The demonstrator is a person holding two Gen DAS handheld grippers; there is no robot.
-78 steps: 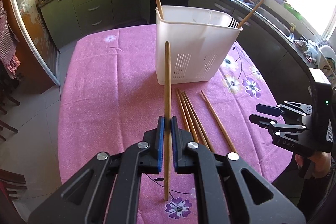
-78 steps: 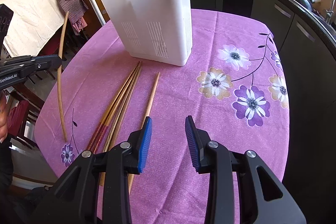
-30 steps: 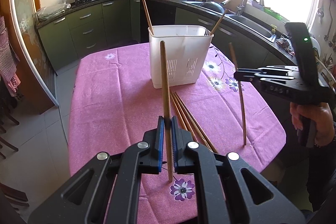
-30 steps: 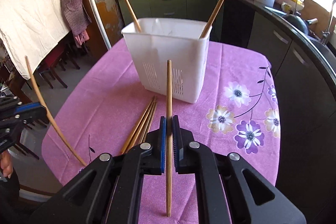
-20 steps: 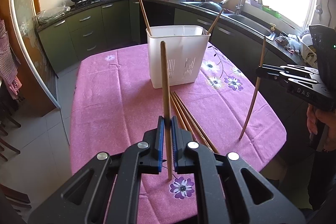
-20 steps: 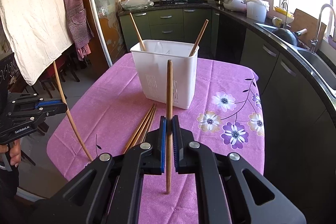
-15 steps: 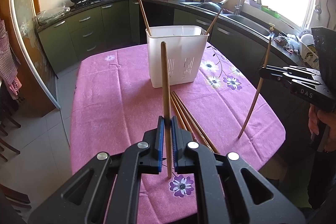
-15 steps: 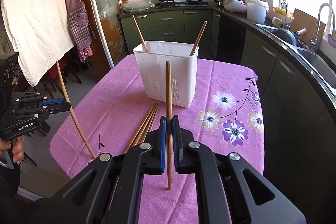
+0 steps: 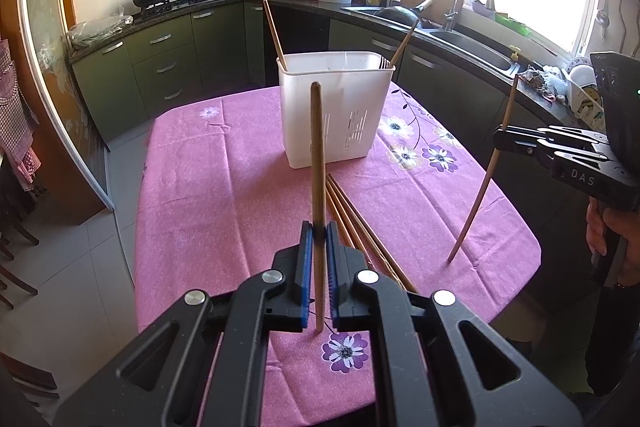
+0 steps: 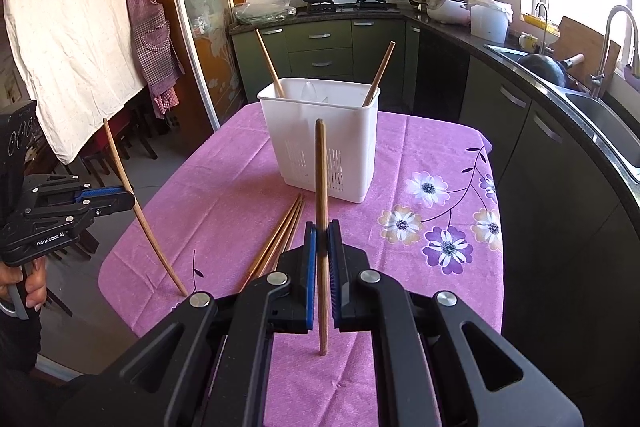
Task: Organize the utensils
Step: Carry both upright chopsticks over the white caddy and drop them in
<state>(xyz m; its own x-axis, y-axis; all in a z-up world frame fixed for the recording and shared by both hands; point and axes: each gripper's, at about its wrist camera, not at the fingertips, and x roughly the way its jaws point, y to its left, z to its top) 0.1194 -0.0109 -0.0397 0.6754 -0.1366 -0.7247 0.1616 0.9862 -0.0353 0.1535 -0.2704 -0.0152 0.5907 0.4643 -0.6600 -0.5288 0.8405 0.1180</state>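
My left gripper (image 9: 319,231) is shut on a wooden chopstick (image 9: 317,163) held upright above the near part of the table. My right gripper (image 10: 322,231) is shut on another wooden chopstick (image 10: 321,179), also upright. Each shows in the other's view: the right gripper (image 9: 505,137) with its chopstick (image 9: 484,183) at the right, the left gripper (image 10: 130,201) with its chopstick (image 10: 136,203) at the left. A white slotted utensil holder (image 9: 334,111) (image 10: 322,139) stands mid-table with two chopsticks leaning in it. Several chopsticks (image 9: 360,231) (image 10: 280,239) lie on the cloth before it.
The table carries a pink flowered cloth (image 9: 224,179) (image 10: 432,163). Dark green kitchen cabinets (image 9: 168,67) and a counter with a sink (image 9: 472,47) run behind and to the right. A person's hands (image 9: 600,227) (image 10: 20,291) grip the handles. Chairs (image 10: 100,155) stand at the left.
The right gripper closed on a chopstick from the table and lifted it, then drew back from the holder. The left gripper has kept its chopstick nearly still.
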